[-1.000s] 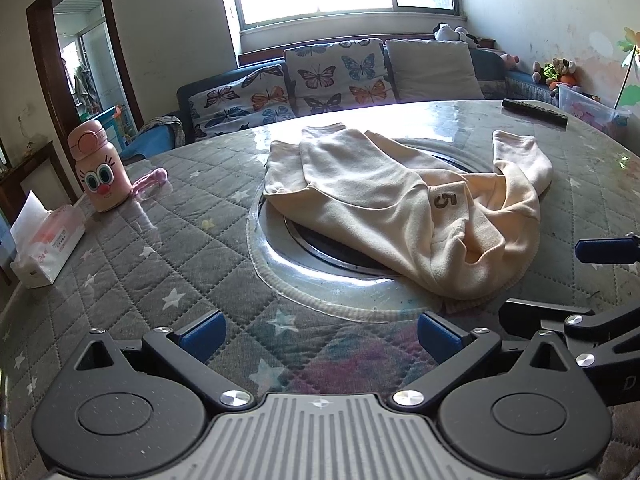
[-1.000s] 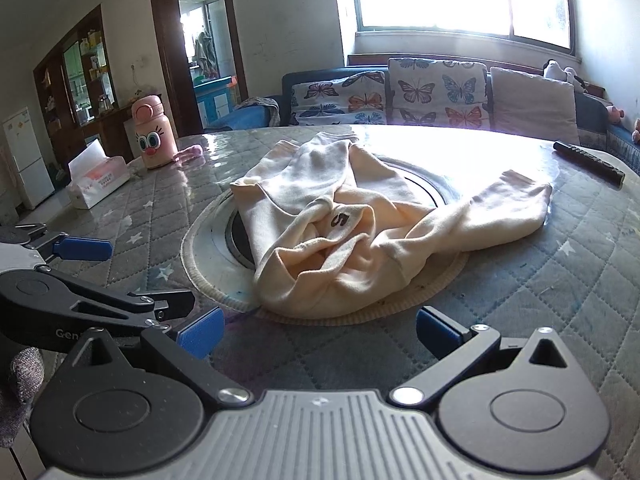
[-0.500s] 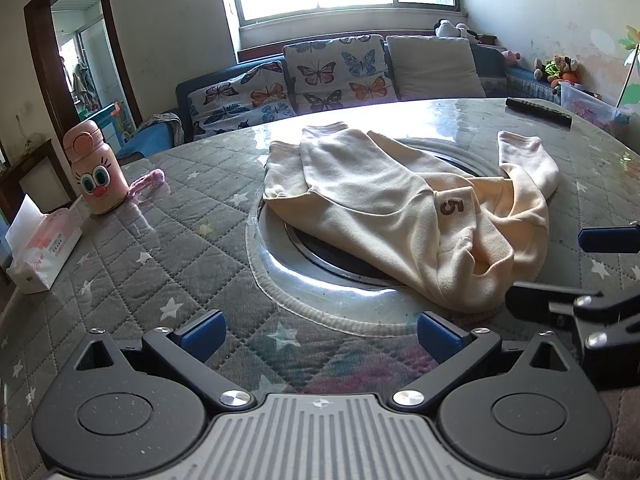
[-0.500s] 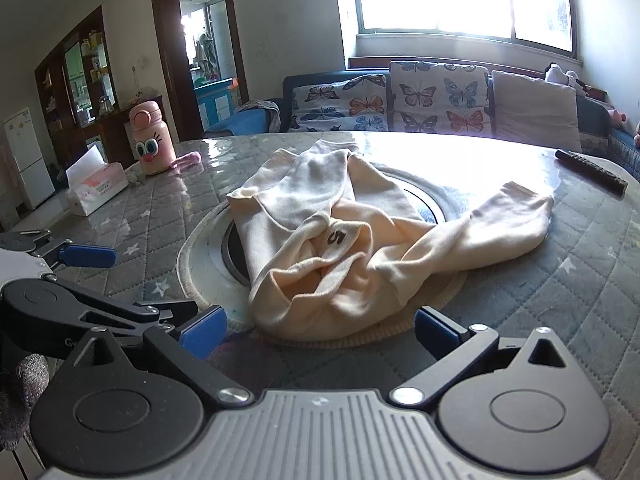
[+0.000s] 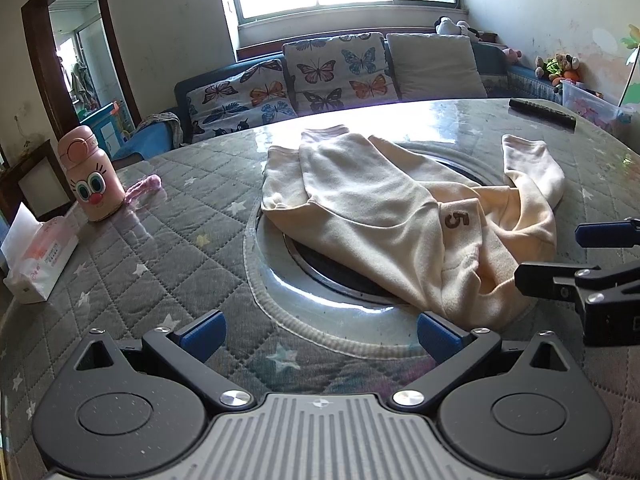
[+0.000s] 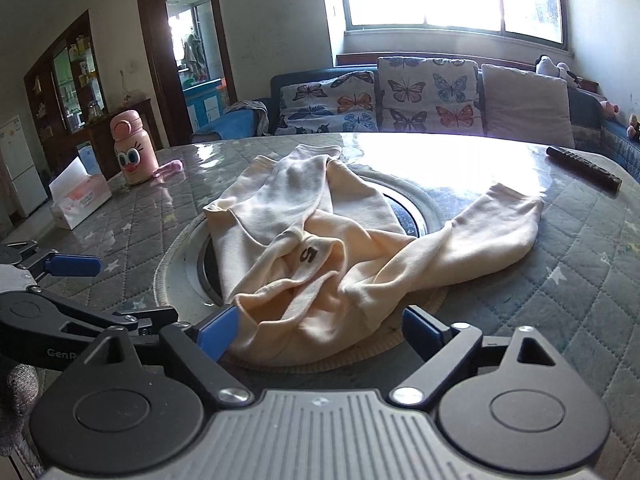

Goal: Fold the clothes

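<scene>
Sunlit quilted table (image 6: 580, 264) is carrying the cream garment (image 6: 320, 248), lying rumpled and unfolded over its centre ring, while I'm narrowing my right gripper (image 6: 316, 330) around its near hem, left gripper (image 5: 318, 334) hanging released, folding barely starting.

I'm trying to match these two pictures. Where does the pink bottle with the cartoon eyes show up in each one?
Left wrist view: the pink bottle stands far left, at mid-height, behind the tissue box.
Right wrist view: the pink bottle stands upper left, again just beyond the tissue box.
Shared landmark: the "5" tag on the cream garment.
</scene>
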Available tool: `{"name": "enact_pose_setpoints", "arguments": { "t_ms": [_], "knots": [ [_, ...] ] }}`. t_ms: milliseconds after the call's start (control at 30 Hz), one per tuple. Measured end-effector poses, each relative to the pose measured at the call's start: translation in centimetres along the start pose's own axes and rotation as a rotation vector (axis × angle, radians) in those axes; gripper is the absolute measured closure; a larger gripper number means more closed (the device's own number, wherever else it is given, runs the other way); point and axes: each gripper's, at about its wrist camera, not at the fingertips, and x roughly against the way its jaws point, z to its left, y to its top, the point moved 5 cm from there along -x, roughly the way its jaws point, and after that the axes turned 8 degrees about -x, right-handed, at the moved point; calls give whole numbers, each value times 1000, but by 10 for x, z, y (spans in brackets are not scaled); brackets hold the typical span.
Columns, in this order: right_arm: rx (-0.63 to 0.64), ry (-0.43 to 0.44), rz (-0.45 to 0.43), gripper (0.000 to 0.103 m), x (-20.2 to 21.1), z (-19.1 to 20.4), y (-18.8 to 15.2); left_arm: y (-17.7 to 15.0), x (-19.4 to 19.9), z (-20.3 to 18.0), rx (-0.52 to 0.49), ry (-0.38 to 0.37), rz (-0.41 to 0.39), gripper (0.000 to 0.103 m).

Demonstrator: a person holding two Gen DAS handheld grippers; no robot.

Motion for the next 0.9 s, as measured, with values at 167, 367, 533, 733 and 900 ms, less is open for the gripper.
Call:
{"name": "enact_pose_setpoints", "arguments": {
  "t_ms": [167, 367, 533, 733, 900],
  "knots": [
    [-24, -4, 2, 21, -4, -9, 7, 7, -3, 5, 0, 9, -1, 0],
    [-52, -14, 11, 30, -11, -23, 15, 25, -6, 13, 1, 19, -21, 0],
    [-80, -31, 5, 35, -15, -37, 23, 47, -15, 11, -6, 1, -43, 0],
    [-111, -24, 18, 47, -26, -47, 31, 72, -35, -5, -36, -47, -53, 7],
    [-113, -8, 39, 59, -36, -48, 32, 79, -53, -23, -92, -125, -44, 30]
  ]
}}
